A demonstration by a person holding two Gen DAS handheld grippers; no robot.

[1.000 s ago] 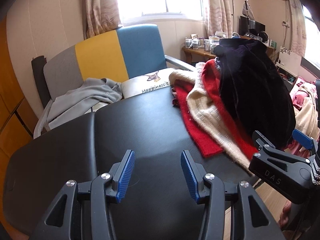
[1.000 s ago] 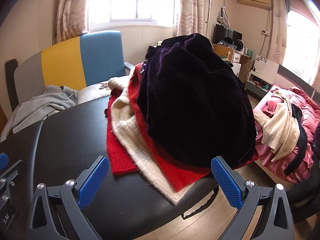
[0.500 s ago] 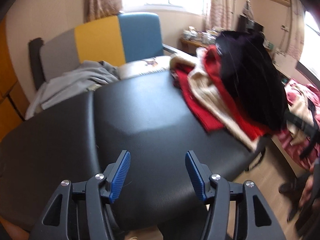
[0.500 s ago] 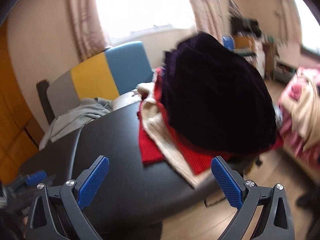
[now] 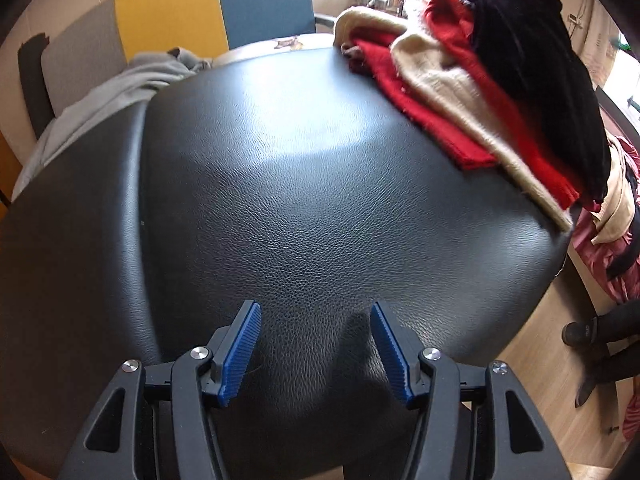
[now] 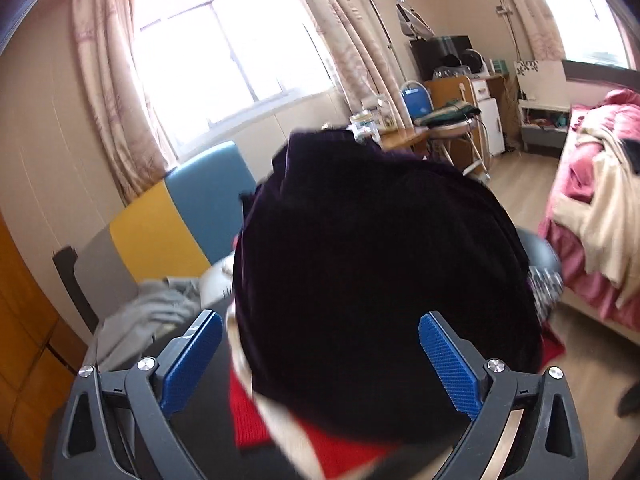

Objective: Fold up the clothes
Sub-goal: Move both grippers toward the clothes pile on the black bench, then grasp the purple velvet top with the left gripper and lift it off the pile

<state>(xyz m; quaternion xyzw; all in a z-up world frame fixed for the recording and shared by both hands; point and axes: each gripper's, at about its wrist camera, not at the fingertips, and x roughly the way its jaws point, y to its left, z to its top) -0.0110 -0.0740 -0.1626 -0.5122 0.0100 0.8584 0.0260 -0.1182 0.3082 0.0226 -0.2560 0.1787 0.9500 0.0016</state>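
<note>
Right now my right gripper [image 6: 320, 364] gapes around the dark velvet garment [image 6: 380, 272]; my left gripper [image 5: 316, 350] spreads over the black table [image 5: 300, 208].

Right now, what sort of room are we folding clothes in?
Most likely a lived-in bedroom at home: a bed with pink bedding on the right, curtained windows, and a cluttered wooden desk. The clothes pile sits on a black padded table.

No legible text, label, brand or number in either view. Print on cushion [image 5: 286, 43] behind table [image 5: 280, 200] too blurred to read.
</note>
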